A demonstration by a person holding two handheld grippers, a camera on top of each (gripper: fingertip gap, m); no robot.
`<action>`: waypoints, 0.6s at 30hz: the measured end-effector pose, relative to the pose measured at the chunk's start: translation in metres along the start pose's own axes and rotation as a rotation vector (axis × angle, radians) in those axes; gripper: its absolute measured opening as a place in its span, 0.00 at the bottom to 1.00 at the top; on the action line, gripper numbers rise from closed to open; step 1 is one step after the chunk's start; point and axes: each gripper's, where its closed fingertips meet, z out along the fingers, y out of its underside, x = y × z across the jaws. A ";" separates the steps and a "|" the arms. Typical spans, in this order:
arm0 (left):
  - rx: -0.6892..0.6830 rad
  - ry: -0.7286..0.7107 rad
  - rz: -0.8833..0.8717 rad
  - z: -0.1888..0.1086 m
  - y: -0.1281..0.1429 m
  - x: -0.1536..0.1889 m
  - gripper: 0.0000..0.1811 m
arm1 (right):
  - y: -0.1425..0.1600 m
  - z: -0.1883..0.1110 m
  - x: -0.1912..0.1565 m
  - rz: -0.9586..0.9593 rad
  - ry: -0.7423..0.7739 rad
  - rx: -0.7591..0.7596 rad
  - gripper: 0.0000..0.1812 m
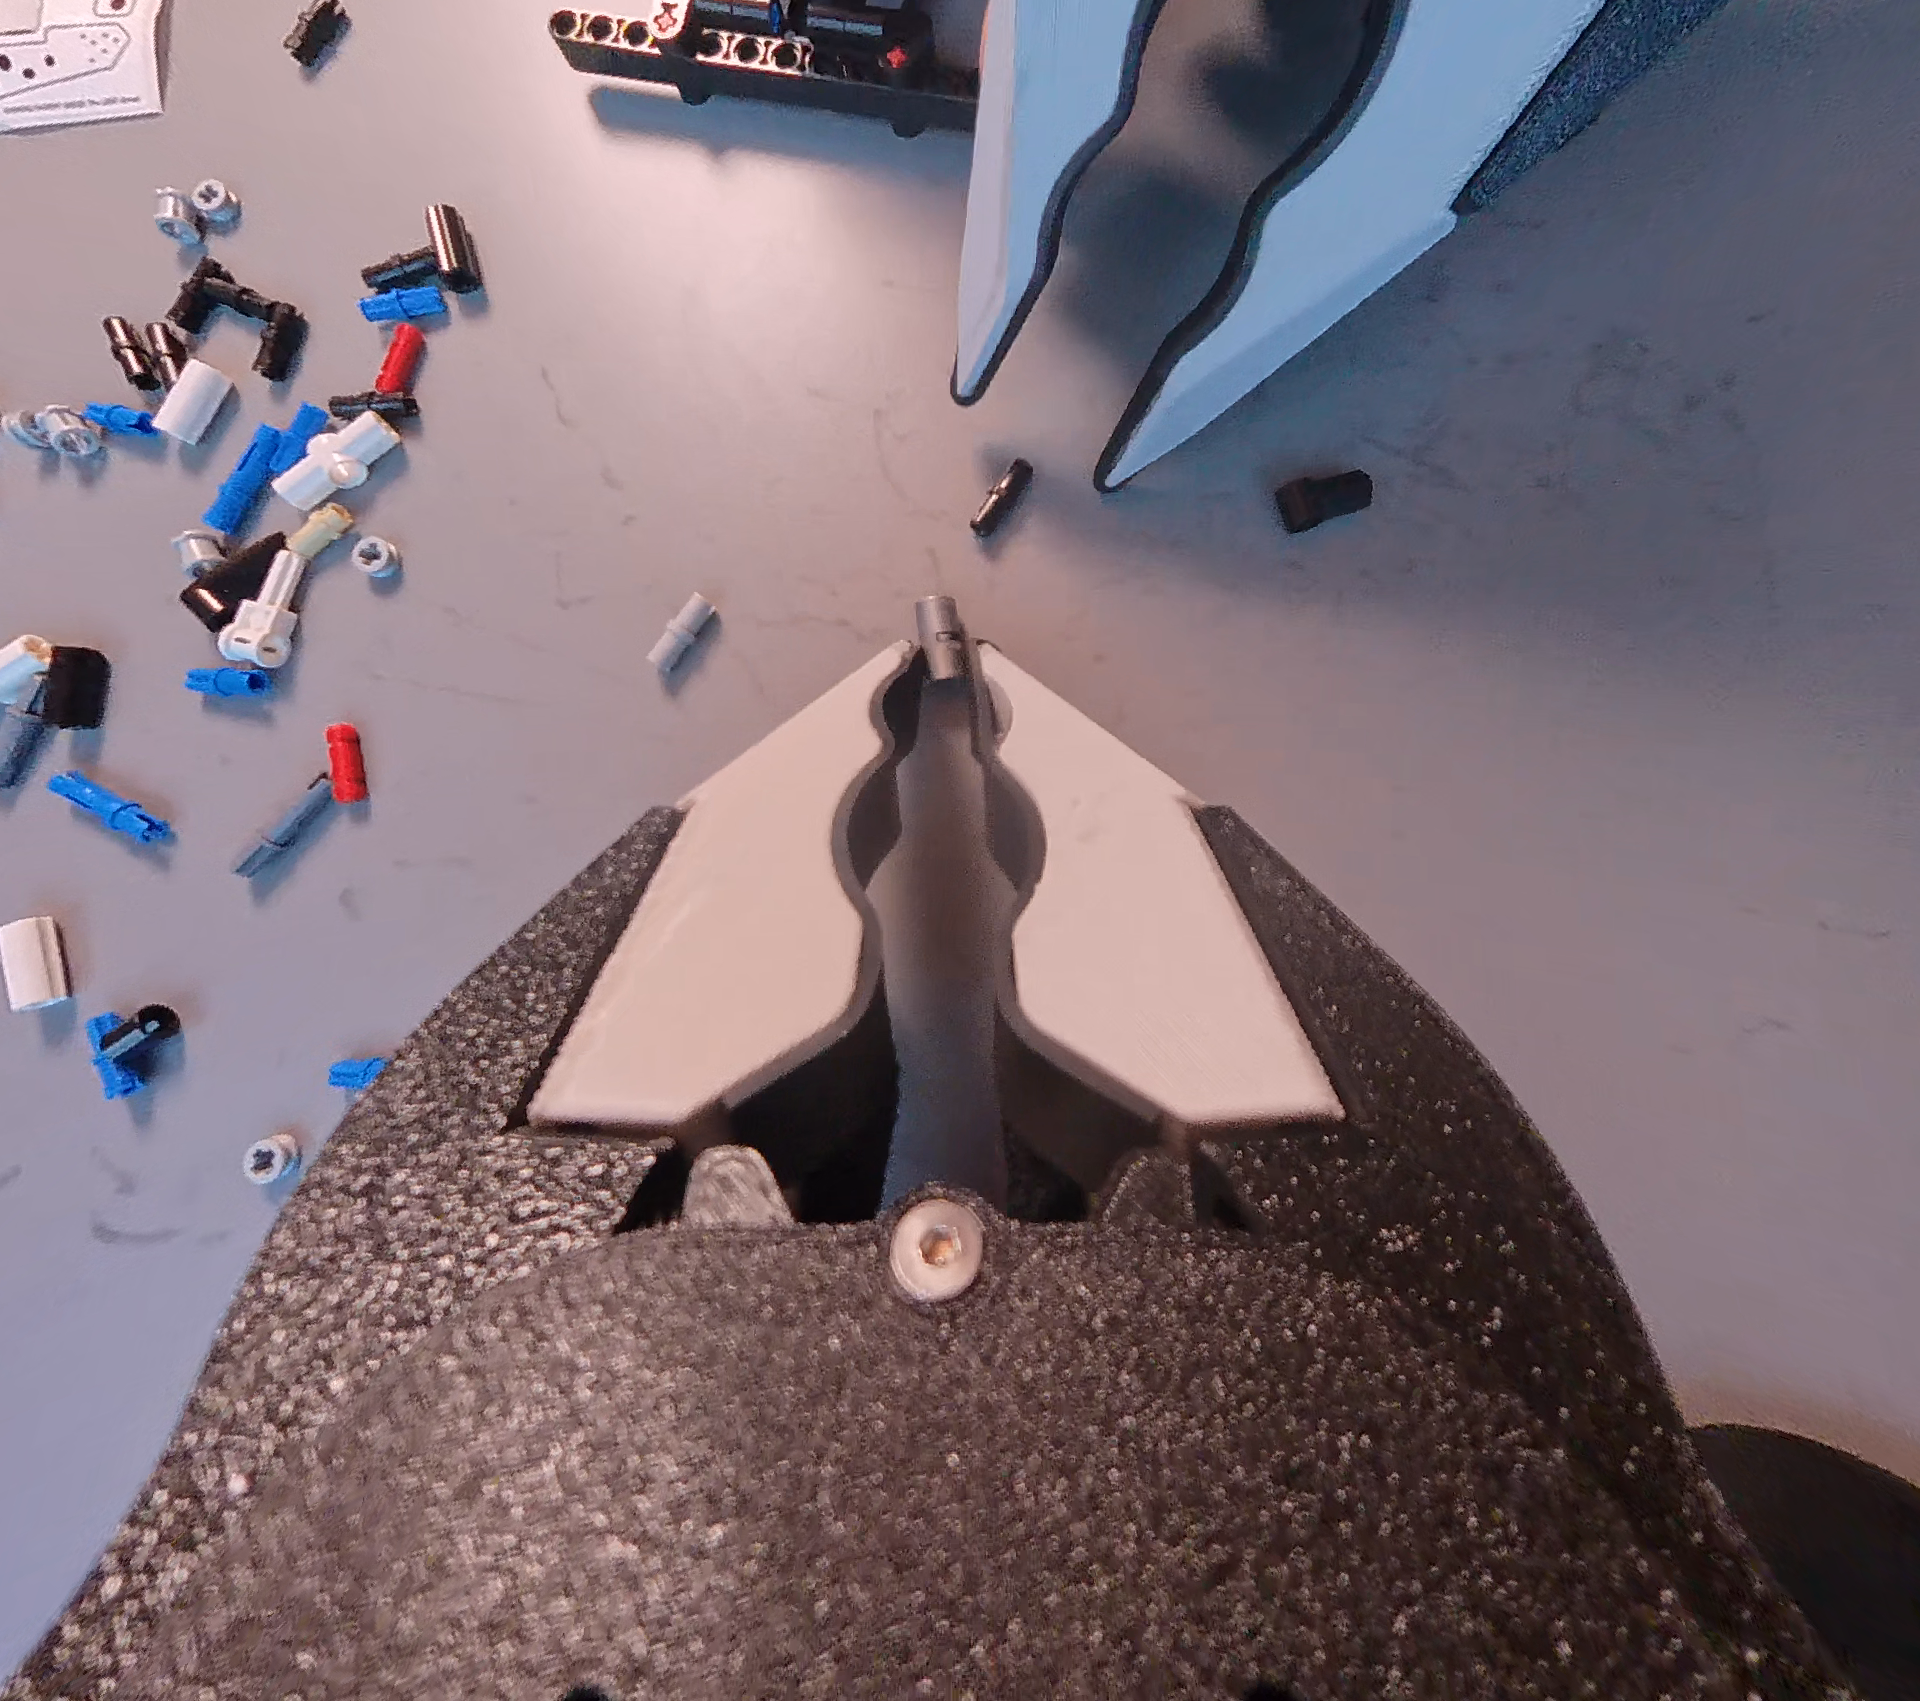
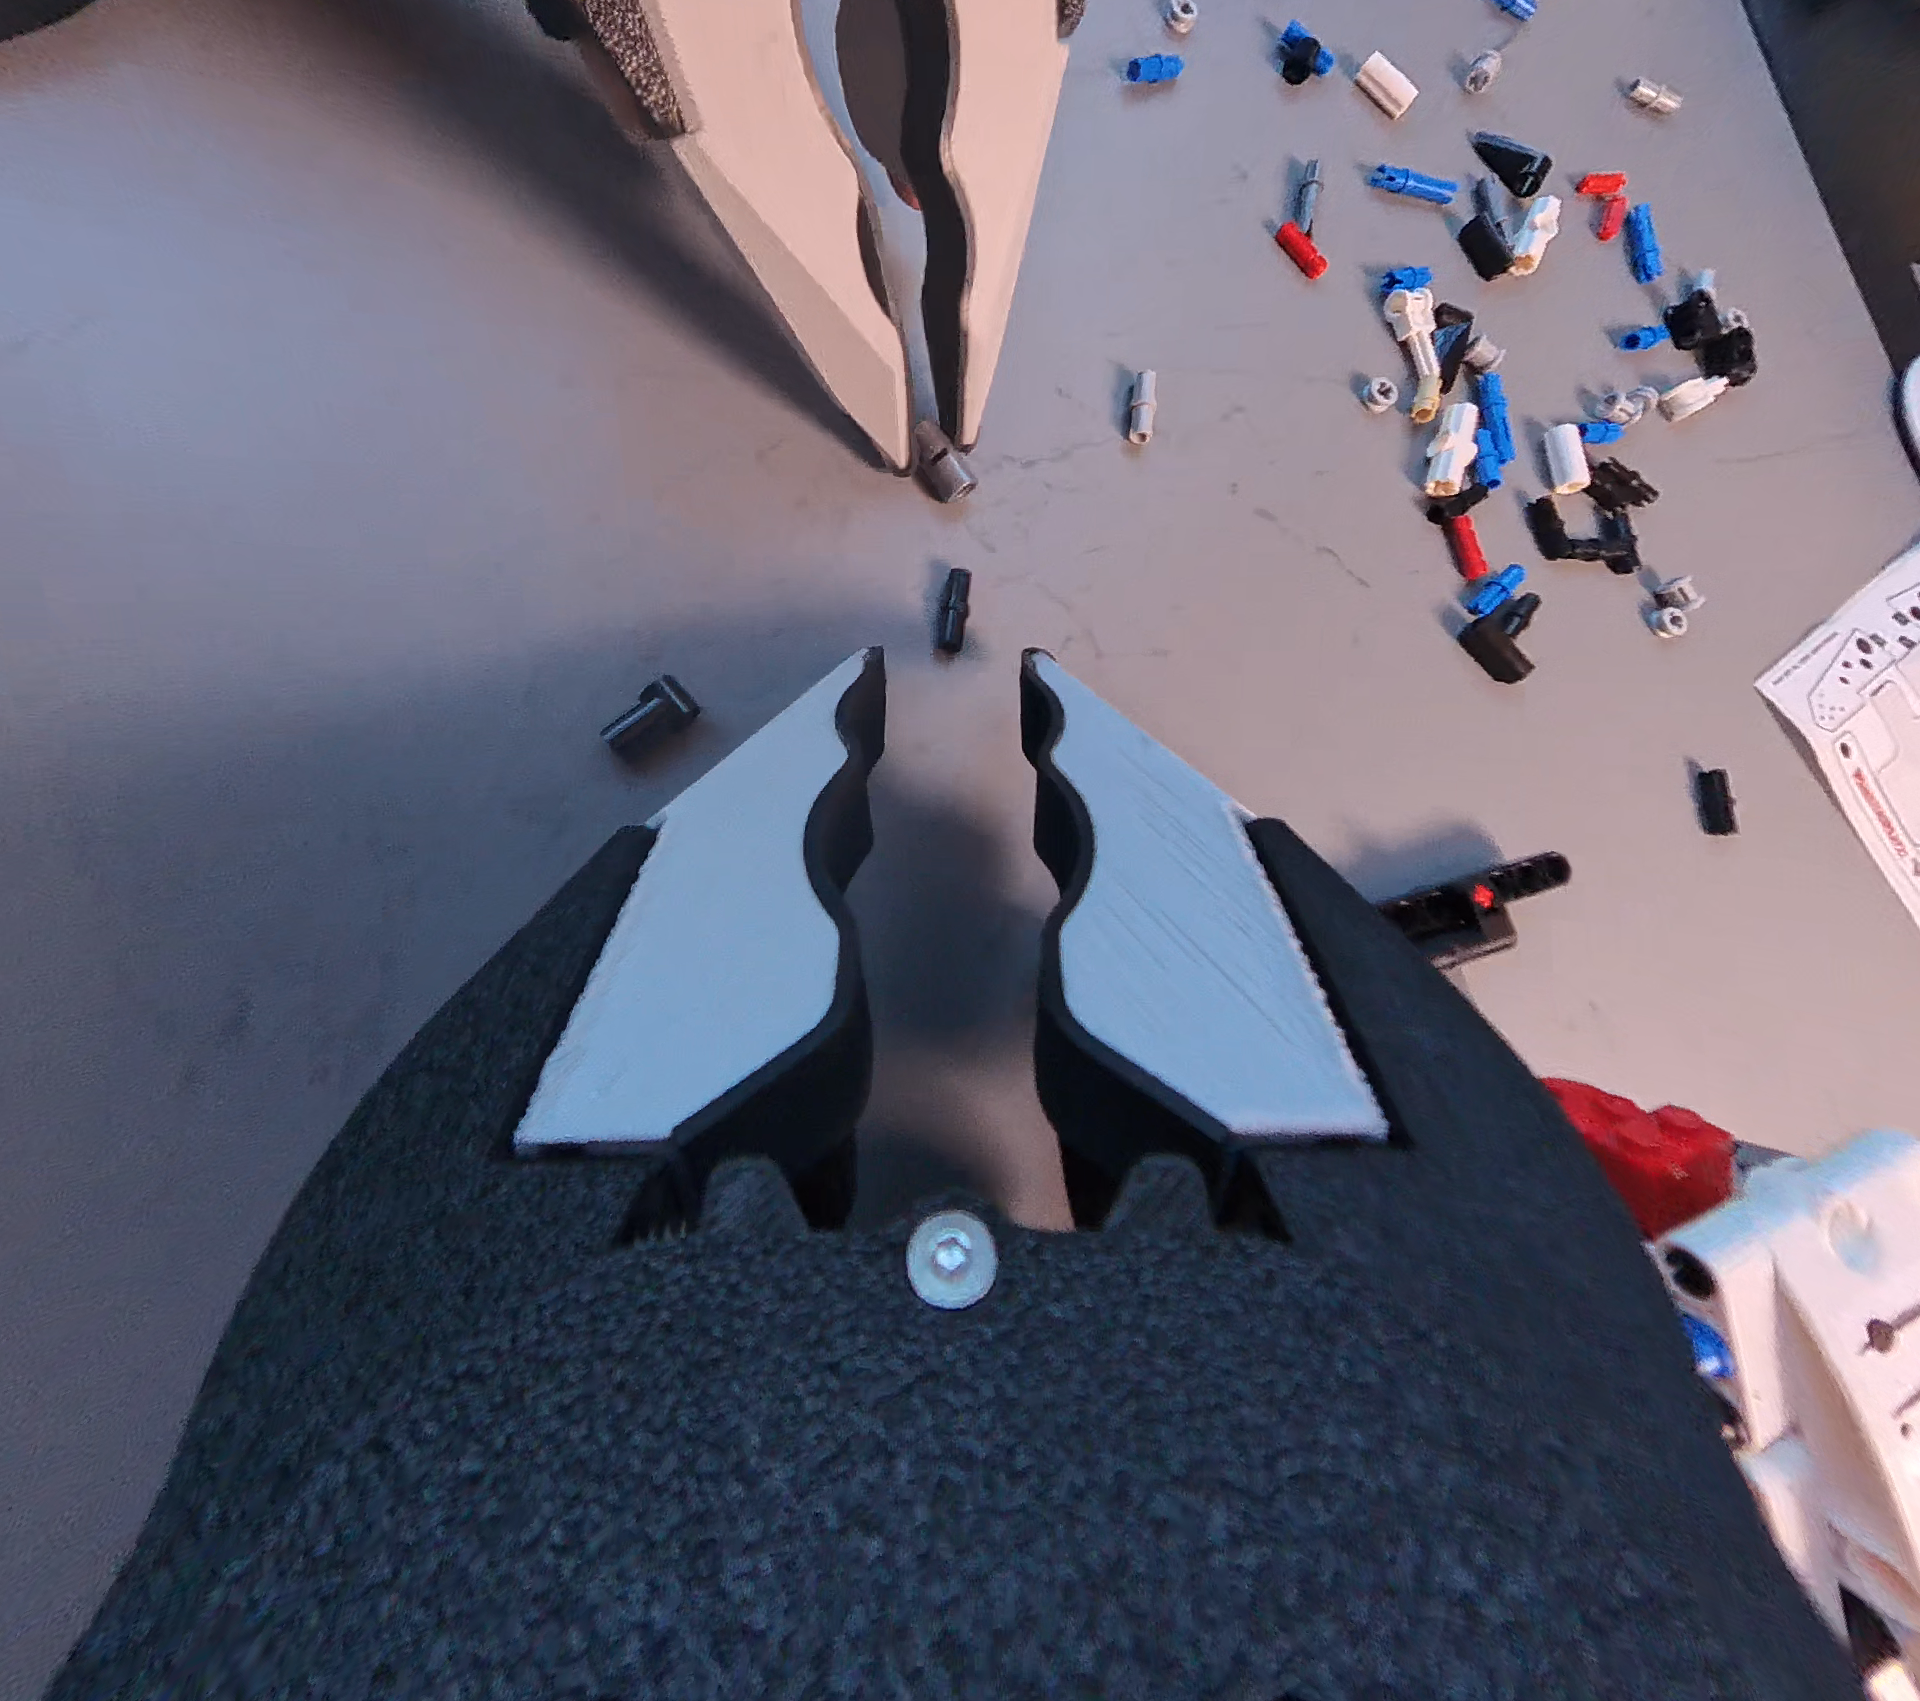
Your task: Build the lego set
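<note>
Left gripper (image 1: 948, 664) pinches a grey connector (image 1: 943, 635) by its very end, right gripper (image 2: 952, 659) spread wide over a black pin (image 2: 952, 608) on the table (image 2: 312, 425): thin hold, connector may twist out.

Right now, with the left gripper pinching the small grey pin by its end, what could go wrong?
1. The left gripper holds the grey pin only at its fingertips, so it may twist or pop out.
2. The open right gripper sits just behind the loose black pin; closing in carelessly could flick it away.
3. The black connector lies close beside the right gripper and could be knocked aside.
</note>
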 end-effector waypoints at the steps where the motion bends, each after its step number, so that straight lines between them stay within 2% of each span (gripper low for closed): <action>1: -0.002 0.000 0.003 0.000 0.000 0.000 0.04 | 0.000 0.001 0.000 0.008 -0.003 -0.010 0.14; 4: 0.016 0.058 0.004 -0.001 -0.003 0.010 0.04 | 0.001 0.000 -0.004 0.023 -0.027 -0.019 0.12; 11: 0.009 0.076 0.015 0.000 -0.001 0.013 0.07 | 0.003 -0.022 -0.048 0.040 -0.276 0.016 0.14; 14: 0.018 0.079 0.012 0.000 -0.002 0.013 0.10 | 0.001 -0.019 -0.054 -0.003 -0.259 0.011 0.14; 18: 0.052 0.097 0.036 -0.005 -0.009 0.019 0.11 | -0.001 -0.017 -0.061 -0.063 -0.249 -0.005 0.09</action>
